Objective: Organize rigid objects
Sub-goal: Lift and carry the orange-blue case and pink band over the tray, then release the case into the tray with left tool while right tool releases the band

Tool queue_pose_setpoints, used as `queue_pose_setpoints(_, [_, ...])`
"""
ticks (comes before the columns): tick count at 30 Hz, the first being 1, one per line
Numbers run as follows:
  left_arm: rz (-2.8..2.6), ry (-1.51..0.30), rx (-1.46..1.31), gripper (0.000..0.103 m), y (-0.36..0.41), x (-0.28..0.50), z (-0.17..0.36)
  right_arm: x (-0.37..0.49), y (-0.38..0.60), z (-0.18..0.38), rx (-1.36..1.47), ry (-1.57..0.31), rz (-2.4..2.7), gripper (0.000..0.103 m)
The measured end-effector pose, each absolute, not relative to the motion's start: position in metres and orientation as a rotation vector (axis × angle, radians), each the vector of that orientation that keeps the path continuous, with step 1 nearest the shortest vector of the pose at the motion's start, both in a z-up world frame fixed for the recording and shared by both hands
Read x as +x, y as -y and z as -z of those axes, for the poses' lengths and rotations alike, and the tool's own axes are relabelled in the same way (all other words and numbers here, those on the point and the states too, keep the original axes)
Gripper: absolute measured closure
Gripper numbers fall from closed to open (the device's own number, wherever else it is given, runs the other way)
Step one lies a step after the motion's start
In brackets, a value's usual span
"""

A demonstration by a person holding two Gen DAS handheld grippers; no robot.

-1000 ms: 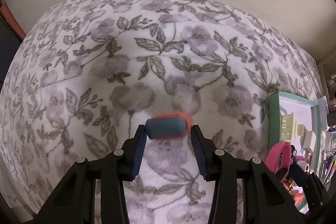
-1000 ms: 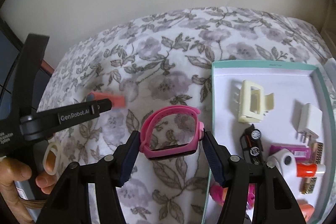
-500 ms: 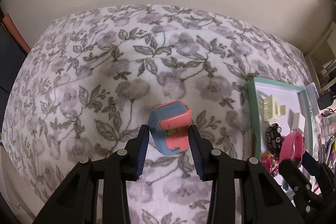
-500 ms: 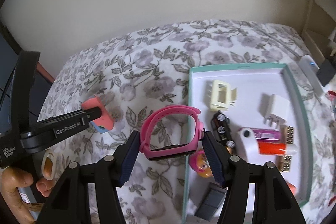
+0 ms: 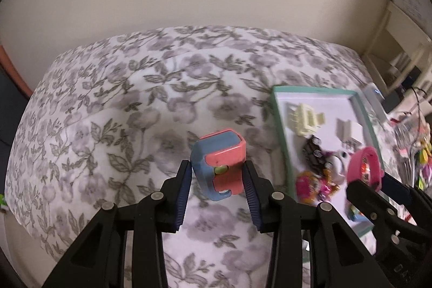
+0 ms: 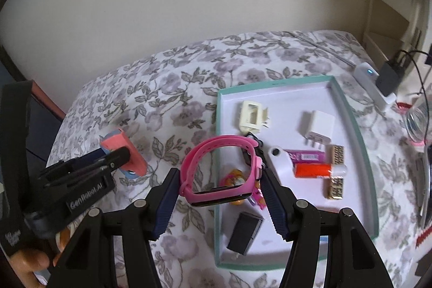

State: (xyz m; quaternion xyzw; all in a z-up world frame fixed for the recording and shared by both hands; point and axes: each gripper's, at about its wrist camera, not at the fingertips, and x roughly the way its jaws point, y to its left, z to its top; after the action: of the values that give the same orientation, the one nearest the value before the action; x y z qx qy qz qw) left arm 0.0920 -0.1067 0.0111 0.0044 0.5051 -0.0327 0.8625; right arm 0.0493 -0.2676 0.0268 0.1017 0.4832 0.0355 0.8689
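The left gripper (image 5: 218, 177) clamps a coral-and-blue watch (image 5: 220, 165) above the floral blanket (image 5: 108, 104). The right gripper (image 6: 220, 186) grips a pink watch (image 6: 221, 170) over the teal-rimmed tray (image 6: 363, 153).

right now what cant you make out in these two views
- Watch face, right wrist view: seen edge on, its screen cannot be read.
- Toy in the tray, right wrist view: mostly behind the watch and the right tongs.
- Tray contents, left wrist view: blurred, and partly covered by the right tongs.
- Pink and blue piece in the left tongs: its lower end is hidden by the fingers; what it is stays unclear.
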Motion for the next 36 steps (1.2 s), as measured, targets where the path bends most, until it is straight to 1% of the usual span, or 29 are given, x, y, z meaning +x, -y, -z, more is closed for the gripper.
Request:
queue_pose_setpoints(8, [0.169,-1.009,0.064,0.063,0.140,0.061,-0.018,0.031,0.295,-0.022,0.261,-1.046,-0.012,0.039])
queue_pose_setpoints(21, [0.321,-1.030,0.167,0.063,0.197,0.029,-0.003,0.016,0.356,0.001,0.350,-1.126,0.171,0.039])
queue_pose_setpoints(36, [0.413,-1.012,0.253,0.063,0.237,0.017,0.008,0.021,0.367,0.009,0.322,-1.160,0.232,0.039])
